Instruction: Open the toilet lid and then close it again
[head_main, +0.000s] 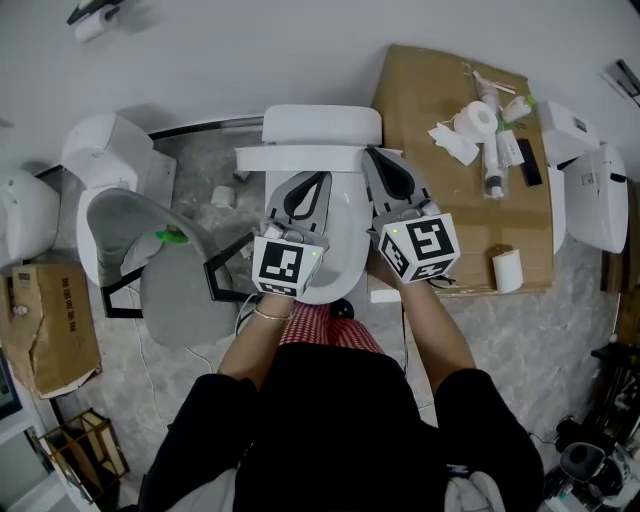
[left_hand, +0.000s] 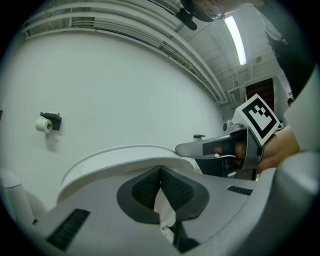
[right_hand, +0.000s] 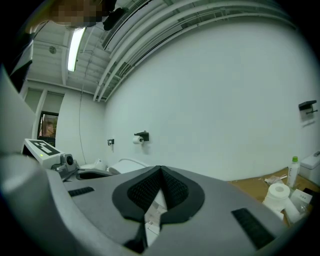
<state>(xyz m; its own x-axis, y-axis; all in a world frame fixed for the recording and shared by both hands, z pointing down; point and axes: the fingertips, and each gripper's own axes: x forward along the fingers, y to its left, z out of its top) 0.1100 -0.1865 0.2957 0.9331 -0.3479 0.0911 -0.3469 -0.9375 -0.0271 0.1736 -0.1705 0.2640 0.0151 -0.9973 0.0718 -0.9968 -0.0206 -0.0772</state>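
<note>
Left gripper (head_main: 318, 180): you hold it over the left part of the toilet lid (head_main: 345, 235), jaws closed tip to tip with nothing between them.
Right gripper (head_main: 382, 158): just beside the left, over the lid's right edge, jaws likewise pressed together and empty.
Toilet lid: lying down over the bowl, straight ahead of you, in front of the tank (head_main: 320, 125).
Contact: you cannot tell whether either gripper touches the lid.
Right of the toilet: a cardboard sheet (head_main: 430, 215) carrying paper rolls (head_main: 478, 118).

toilet (head_main: 322, 128) centre | second toilet (head_main: 108, 160) left of it | cardboard sheet (head_main: 420, 100) right | paper roll (head_main: 508, 269) on sheet
</note>
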